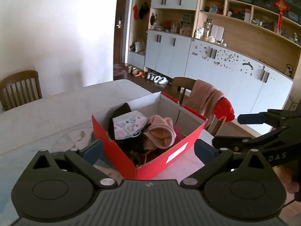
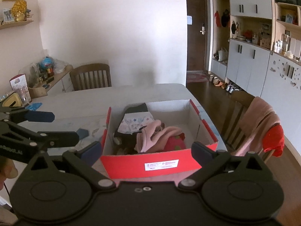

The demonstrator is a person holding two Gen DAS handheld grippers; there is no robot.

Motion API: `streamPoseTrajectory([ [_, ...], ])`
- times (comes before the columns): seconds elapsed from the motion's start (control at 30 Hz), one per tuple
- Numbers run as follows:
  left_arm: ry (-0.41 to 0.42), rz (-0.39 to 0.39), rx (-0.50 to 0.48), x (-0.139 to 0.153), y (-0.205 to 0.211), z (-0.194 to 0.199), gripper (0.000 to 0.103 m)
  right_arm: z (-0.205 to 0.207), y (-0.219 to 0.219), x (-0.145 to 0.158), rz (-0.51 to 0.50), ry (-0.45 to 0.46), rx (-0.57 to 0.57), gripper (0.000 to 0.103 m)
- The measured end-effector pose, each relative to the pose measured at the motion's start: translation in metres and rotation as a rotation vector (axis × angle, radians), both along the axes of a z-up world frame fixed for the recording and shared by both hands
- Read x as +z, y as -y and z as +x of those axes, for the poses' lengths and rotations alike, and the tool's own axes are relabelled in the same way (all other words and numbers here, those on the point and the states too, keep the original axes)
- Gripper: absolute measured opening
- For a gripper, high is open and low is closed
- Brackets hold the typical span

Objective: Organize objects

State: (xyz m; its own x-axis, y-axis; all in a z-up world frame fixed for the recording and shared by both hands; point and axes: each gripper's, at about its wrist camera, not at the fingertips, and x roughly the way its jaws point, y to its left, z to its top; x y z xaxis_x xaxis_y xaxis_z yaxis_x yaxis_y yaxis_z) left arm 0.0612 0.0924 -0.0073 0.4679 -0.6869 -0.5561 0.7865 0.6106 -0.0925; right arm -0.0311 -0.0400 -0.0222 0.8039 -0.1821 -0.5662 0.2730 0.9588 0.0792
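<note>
Open red cardboard box (image 2: 160, 164) with white inside sits on the pale marble table (image 2: 75, 98), heaped with a pink fleece garment (image 2: 150, 137), patterned white cloth (image 2: 135, 121) and dark items hard to identify. Left gripper (image 1: 148, 150) and right gripper (image 2: 146, 151): jaws wide apart, empty, box between. Only the right view shows the cluttered wooden sideboard (image 2: 62, 73).

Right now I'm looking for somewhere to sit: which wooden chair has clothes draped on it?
The chair at the table's right side, beside the red box; the chair against the wall is bare.
</note>
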Motion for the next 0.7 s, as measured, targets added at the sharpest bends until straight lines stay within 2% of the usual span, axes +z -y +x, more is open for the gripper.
streamPoseTrajectory([
  [0.7, 0.017, 0.006, 0.023, 0.0005, -0.0094, 0.0067, 0.103, 0.0064, -0.0074, 0.0033, -0.003, 0.008, 0.012, 0.100],
])
